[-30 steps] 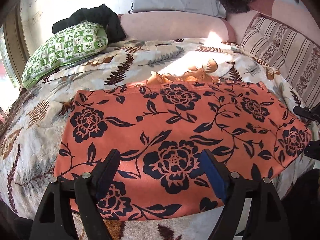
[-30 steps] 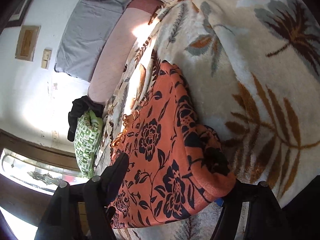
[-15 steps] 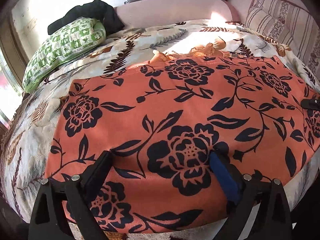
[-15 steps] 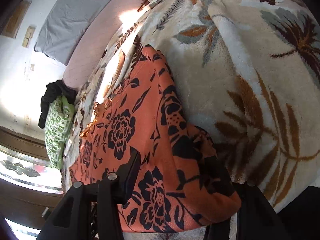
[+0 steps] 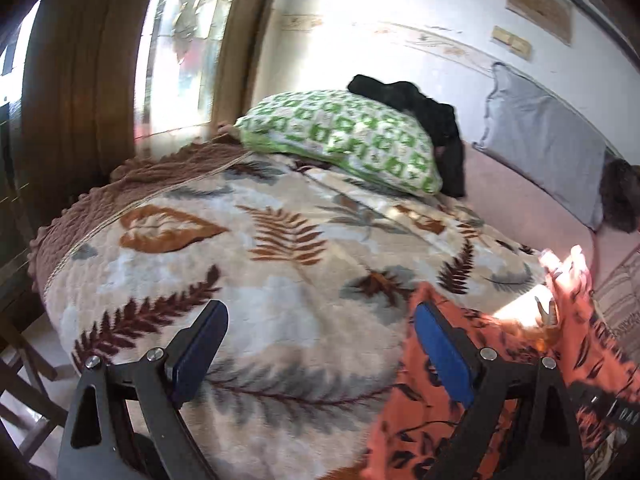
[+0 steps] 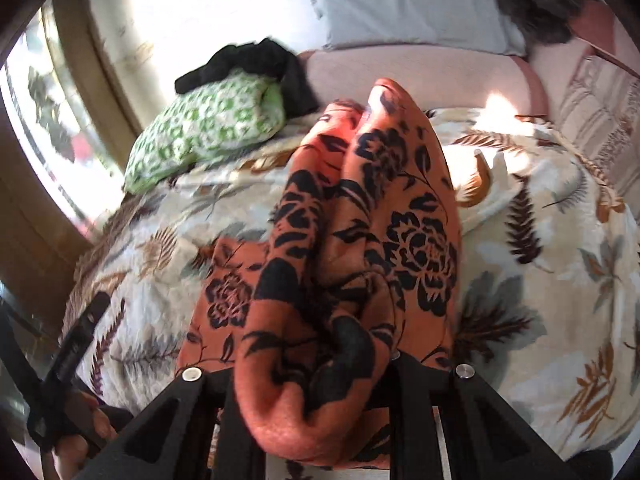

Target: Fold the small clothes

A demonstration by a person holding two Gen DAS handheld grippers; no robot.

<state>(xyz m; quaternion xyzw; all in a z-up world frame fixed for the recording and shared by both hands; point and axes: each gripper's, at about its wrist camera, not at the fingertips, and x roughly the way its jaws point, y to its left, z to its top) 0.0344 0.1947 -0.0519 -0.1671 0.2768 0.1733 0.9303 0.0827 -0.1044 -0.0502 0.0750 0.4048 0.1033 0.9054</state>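
My left gripper [image 5: 316, 344] has swung off the orange floral garment [image 5: 500, 380] it was hovering over a second ago; its jaws stand wide with nothing between them, only the leaf-print blanket [image 5: 248, 256] on the bed beneath, and the cloth now shows at its right edge. The green patterned pillow [image 5: 344, 136] lies beyond. My right gripper [image 6: 316, 368] has just been closing, and its jaws are now pinched on a bunched corner of the garment, which rises in folds in front of the camera while the rest trails on the blanket. I judge the flat layout is given up: the piece is lifted for a fold across, and my free left gripper needs a new edge to catch
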